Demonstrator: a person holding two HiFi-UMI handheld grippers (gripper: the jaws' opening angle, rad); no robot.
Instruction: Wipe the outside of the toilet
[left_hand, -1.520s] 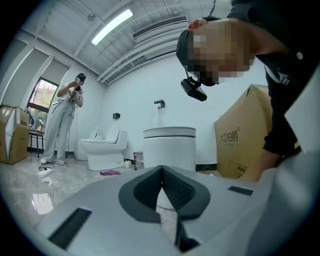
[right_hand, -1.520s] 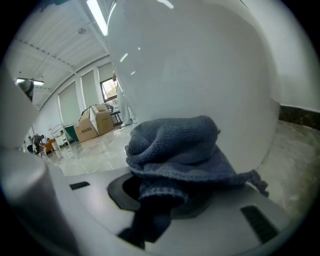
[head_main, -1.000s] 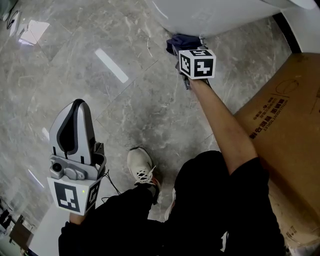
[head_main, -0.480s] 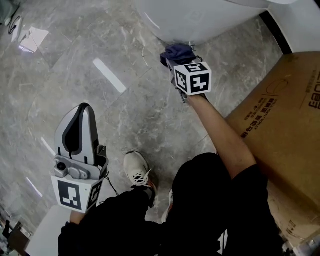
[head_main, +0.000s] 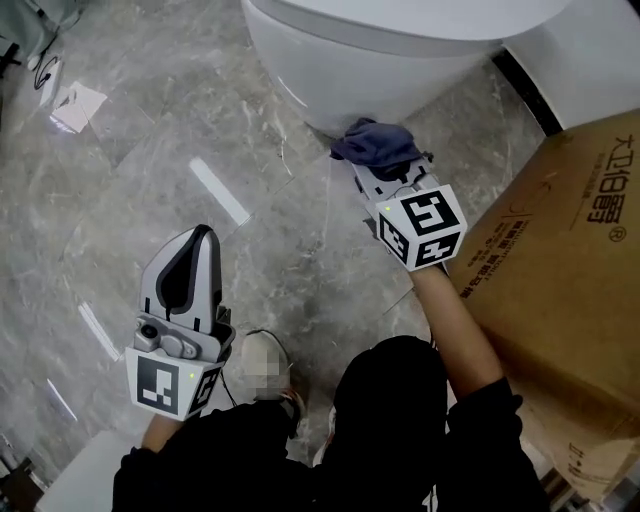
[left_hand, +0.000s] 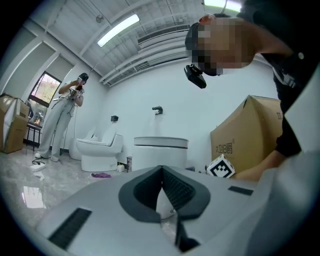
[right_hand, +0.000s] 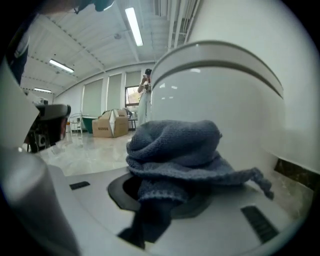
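Observation:
The white toilet (head_main: 370, 50) fills the top of the head view, its curved outer wall facing me. My right gripper (head_main: 372, 152) is shut on a bunched blue-grey cloth (head_main: 376, 142), and the cloth presses against the low front of the bowl. In the right gripper view the cloth (right_hand: 175, 150) bulges out of the jaws with the toilet's wall (right_hand: 225, 95) right behind it. My left gripper (head_main: 192, 250) hangs low at the left over the floor, shut with nothing between its jaws; in the left gripper view the left gripper (left_hand: 162, 192) points at the toilet (left_hand: 161, 152).
A large cardboard box (head_main: 560, 290) stands close on the right of my right arm. Grey marble floor (head_main: 150, 130) spreads to the left, with a scrap of paper (head_main: 78, 105) on it. My shoe (head_main: 262, 365) is below. A second toilet (left_hand: 97, 152) and a standing person (left_hand: 62, 117) are far off.
My right gripper has gone up along the toilet's front with the cloth, turning its marker cube rightward. The view has tilted so more of the bowl shows. The left gripper stays shut and low.

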